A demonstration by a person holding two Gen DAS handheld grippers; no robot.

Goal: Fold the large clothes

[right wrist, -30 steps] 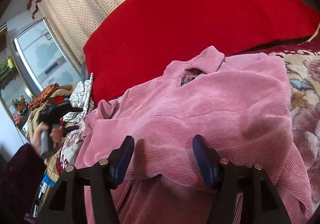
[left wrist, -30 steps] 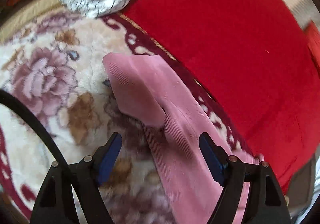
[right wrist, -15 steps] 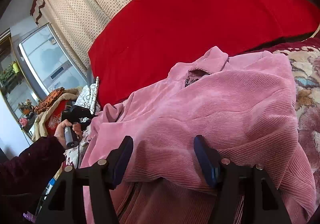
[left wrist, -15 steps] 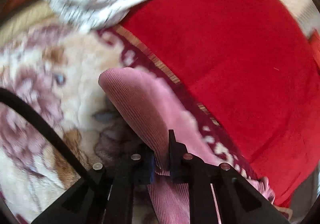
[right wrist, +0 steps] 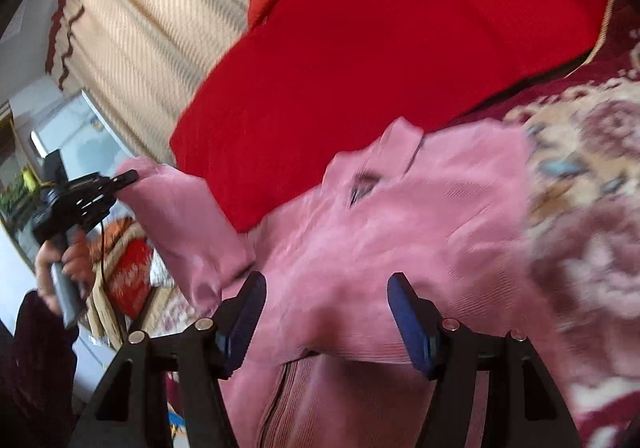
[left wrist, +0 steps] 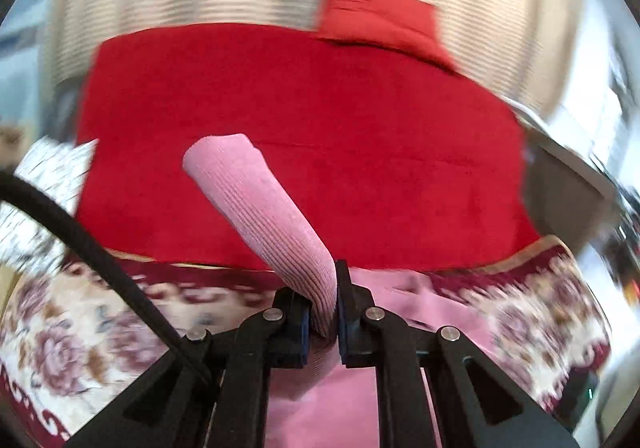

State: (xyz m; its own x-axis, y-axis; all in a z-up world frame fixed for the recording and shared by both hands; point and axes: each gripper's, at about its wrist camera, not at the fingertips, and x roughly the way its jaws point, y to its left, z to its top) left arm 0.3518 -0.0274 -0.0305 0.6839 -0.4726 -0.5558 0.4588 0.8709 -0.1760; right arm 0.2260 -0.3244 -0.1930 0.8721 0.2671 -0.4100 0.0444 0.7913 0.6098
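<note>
A pink corduroy jacket point(right wrist: 400, 232) lies spread on a floral blanket point(right wrist: 592, 176), collar toward a red quilt. Its sleeve point(left wrist: 264, 216) is lifted off the bed, and my left gripper point(left wrist: 322, 312) is shut on it near the cuff, which sticks up past the pads. From the right wrist view the same left gripper point(right wrist: 128, 178) shows at far left, held by a hand, with the raised sleeve point(right wrist: 188, 224) hanging from it. Over the jacket's lower front my right gripper point(right wrist: 326, 312) is open, its blue pads clear of the cloth.
A big red quilt point(left wrist: 320, 128) covers the back of the bed, with a red pillow point(left wrist: 376, 16) behind it and pale curtains point(right wrist: 152, 16) beyond. A black-and-white patterned cloth point(left wrist: 44, 176) lies at the left. A person's dark sleeve point(right wrist: 36, 360) is at the lower left.
My left gripper closed on the pink sleeve, then lifted it off the blanket and swung up toward the red quilt. The right gripper stayed open and shifted slightly over the jacket.
</note>
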